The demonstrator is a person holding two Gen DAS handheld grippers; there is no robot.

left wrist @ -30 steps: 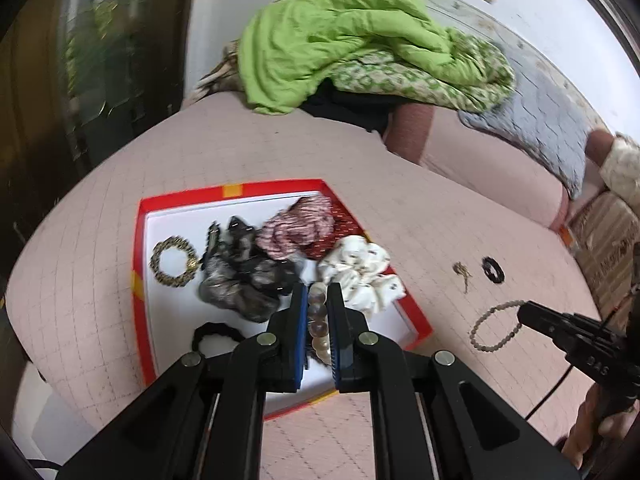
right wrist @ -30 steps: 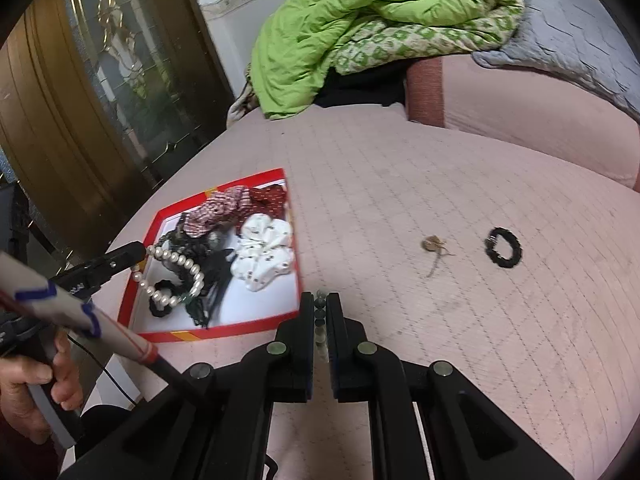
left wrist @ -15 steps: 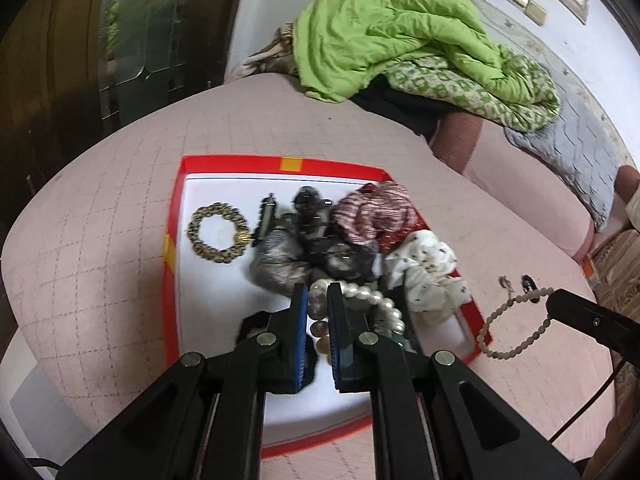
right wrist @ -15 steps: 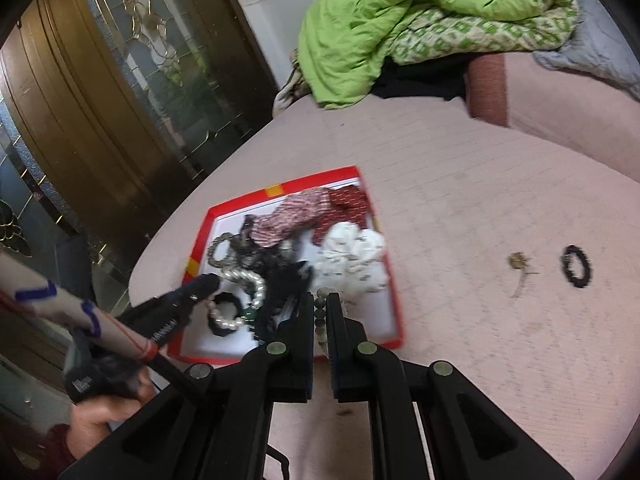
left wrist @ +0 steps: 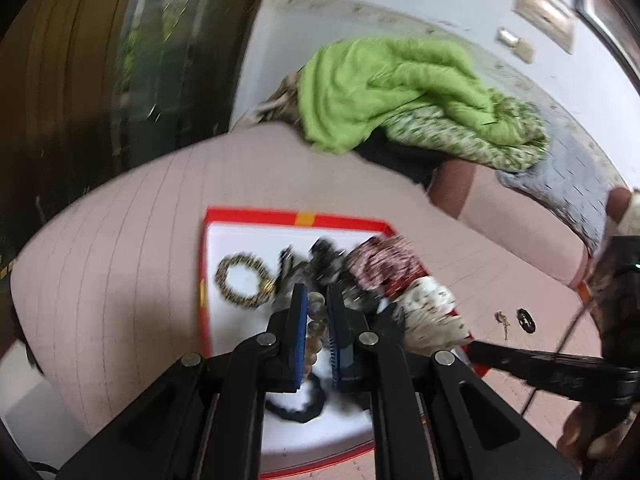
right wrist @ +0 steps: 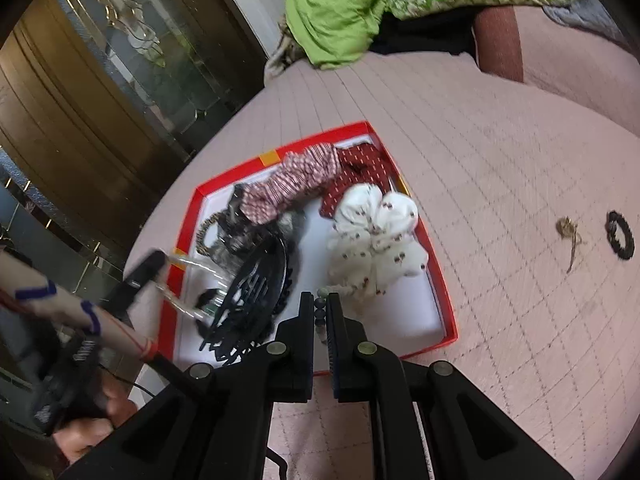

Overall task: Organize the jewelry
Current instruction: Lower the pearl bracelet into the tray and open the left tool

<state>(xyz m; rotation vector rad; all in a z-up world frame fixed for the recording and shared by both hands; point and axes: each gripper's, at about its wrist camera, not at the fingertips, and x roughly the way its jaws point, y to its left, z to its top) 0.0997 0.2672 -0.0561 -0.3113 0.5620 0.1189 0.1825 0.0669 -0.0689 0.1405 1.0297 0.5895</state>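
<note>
A red-rimmed white tray (left wrist: 280, 214) (right wrist: 439, 280) lies on the pink bed cover. My left gripper (left wrist: 317, 300) hangs over its middle, shut on a pearl strand (left wrist: 315, 320) that dangles, blurred, in the right wrist view (right wrist: 188, 280). My right gripper (right wrist: 320, 308) is above the tray's near edge, shut on a bracelet of small grey-green beads (right wrist: 321, 312). Inside the tray are a gold bracelet (left wrist: 242, 286), a white scrunchie (right wrist: 376, 240), a red patterned scrunchie (right wrist: 296, 188), a black hair claw (right wrist: 256, 292) and a black hair tie (left wrist: 296, 404).
A small brass trinket (right wrist: 568, 232) and a black ring (right wrist: 620, 234) lie on the bed cover right of the tray. A green blanket (left wrist: 380, 84) is heaped at the far end beside pillows. A glass-panelled wooden door (right wrist: 100, 80) stands past the bed's left edge.
Both grippers have moved in over the tray. The right one carried the bead bracelet leftward from the bed cover to the tray's near edge; the left one went further in with the pearls.
</note>
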